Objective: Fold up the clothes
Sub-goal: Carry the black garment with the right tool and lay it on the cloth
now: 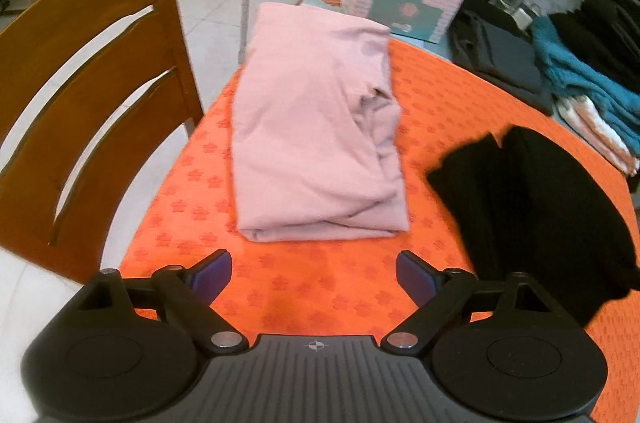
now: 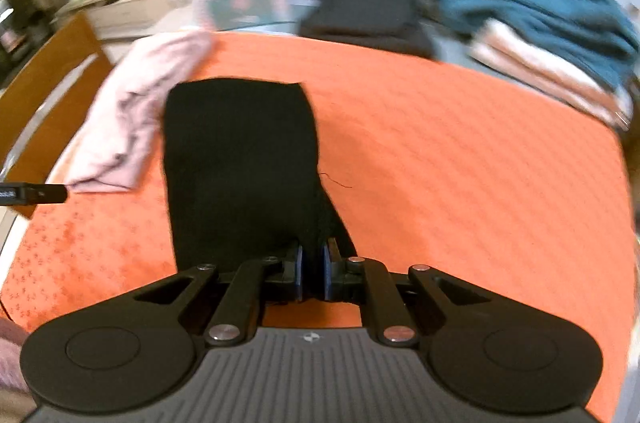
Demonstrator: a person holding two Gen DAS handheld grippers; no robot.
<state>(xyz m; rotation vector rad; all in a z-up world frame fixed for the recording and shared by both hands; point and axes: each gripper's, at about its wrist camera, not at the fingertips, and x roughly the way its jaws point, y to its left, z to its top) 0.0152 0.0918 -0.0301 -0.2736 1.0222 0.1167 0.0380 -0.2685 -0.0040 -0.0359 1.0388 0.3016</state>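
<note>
Orange tablecloth (image 1: 320,287): my work surface. Folded pink garment (image 1: 316,139): lies flat on it, long axis running away from my left gripper (image 1: 314,273), whose jaws are spread with nothing between them. Black garment (image 2: 240,159): just right of the pink one, long axis pointing away from my right gripper (image 2: 313,275), whose jaws pinch its near edge.

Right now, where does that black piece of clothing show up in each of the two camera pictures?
Left wrist view: the black garment lies at the right, on the orange tablecloth, beside the open left tongs.
Right wrist view: it fills the centre-left, its near edge pinched in the right tongs.
Shared landmark: the folded pink garment, to its left in both.
</note>
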